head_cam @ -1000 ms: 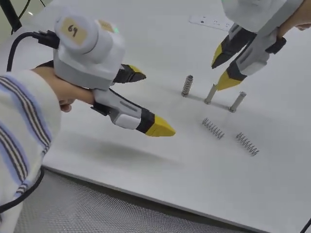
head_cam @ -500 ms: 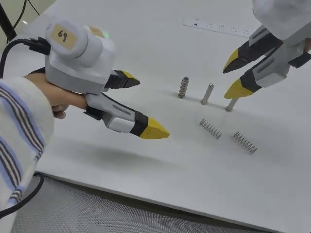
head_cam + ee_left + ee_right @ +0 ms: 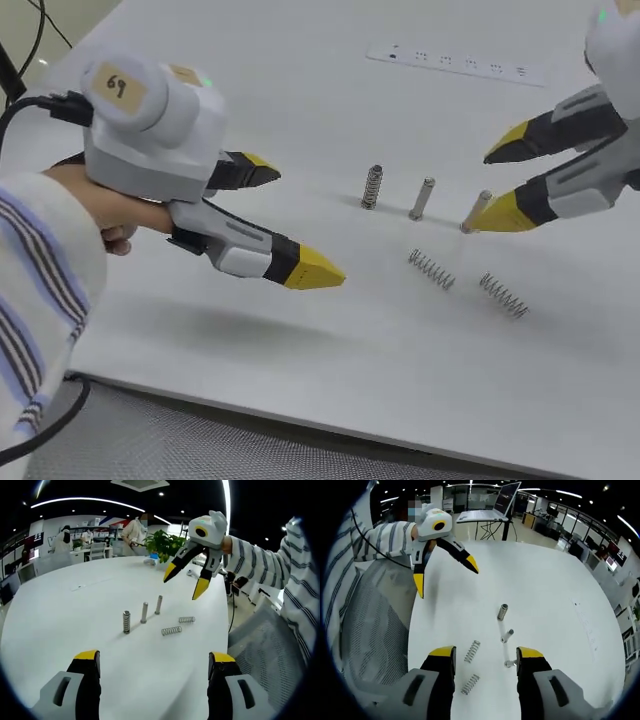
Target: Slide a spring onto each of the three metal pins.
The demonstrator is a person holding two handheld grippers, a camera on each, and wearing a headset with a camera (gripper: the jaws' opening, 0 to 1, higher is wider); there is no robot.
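We see three steel pins [image 3: 421, 198] upright on the table [image 3: 330, 380], left pin [image 3: 376, 169] wearing a spring [image 3: 371, 190], the others bare, two loose springs [image 3: 431, 269] (thin silver coils) flat beside them, our left claw [image 3: 300, 222] and right claw [image 3: 482, 192] wide open, empty.

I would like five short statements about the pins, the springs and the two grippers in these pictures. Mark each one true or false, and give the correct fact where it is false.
1. The end pin already carries a spring. True.
2. Three loose springs lie on the table. False: two lie there, the first loose spring and the second loose spring.
3. The left gripper holds a spring. False: its jaws are open and empty.
4. The right gripper is open. True.
5. The middle pin lies flat on the table. False: it stands upright and is bare.
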